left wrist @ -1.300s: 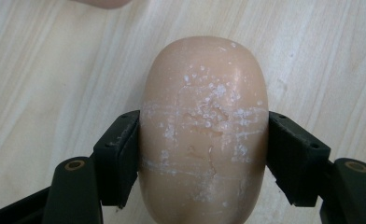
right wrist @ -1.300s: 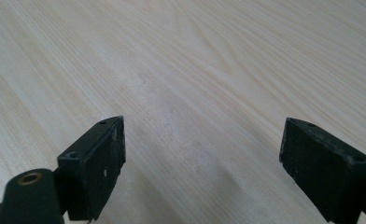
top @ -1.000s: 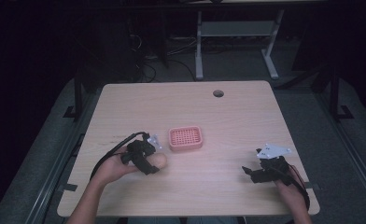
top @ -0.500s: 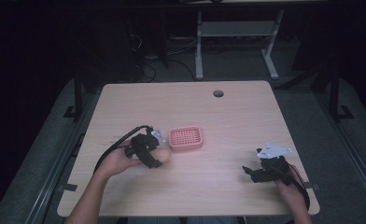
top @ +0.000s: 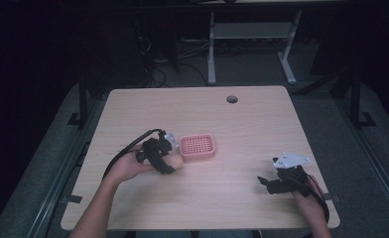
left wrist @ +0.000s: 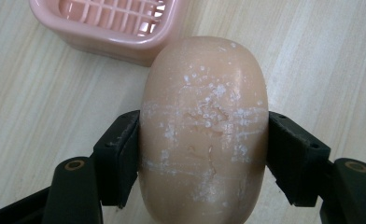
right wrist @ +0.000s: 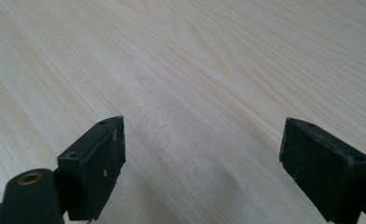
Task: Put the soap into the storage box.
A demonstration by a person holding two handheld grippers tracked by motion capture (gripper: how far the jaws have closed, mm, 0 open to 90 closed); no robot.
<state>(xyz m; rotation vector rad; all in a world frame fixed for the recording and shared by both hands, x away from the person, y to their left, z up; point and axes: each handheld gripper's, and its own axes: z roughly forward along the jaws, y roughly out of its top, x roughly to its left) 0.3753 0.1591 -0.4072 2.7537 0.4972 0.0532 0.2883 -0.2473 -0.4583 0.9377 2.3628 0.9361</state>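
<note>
A tan oval bar of soap (left wrist: 204,126) with white flecks is clamped between the jaws of my left gripper (left wrist: 203,156). In the high view that gripper (top: 168,163) holds the soap (top: 175,161) just left of a pink slotted soap dish (top: 198,146) near the table's middle. The dish's corner (left wrist: 111,28) lies right beyond the soap in the left gripper view. My right gripper (top: 264,182) rests near the table's front right, open, with bare wood between its jaws (right wrist: 202,163).
The light wooden table (top: 252,124) has a round cable hole (top: 231,99) at the back. A desk frame (top: 247,34) and cables stand on the dark floor behind. A cable trails from the left gripper toward the table's left edge.
My left gripper has shifted a little right and turned, carrying the soap closer to the dish. The right gripper has stayed where it was.
</note>
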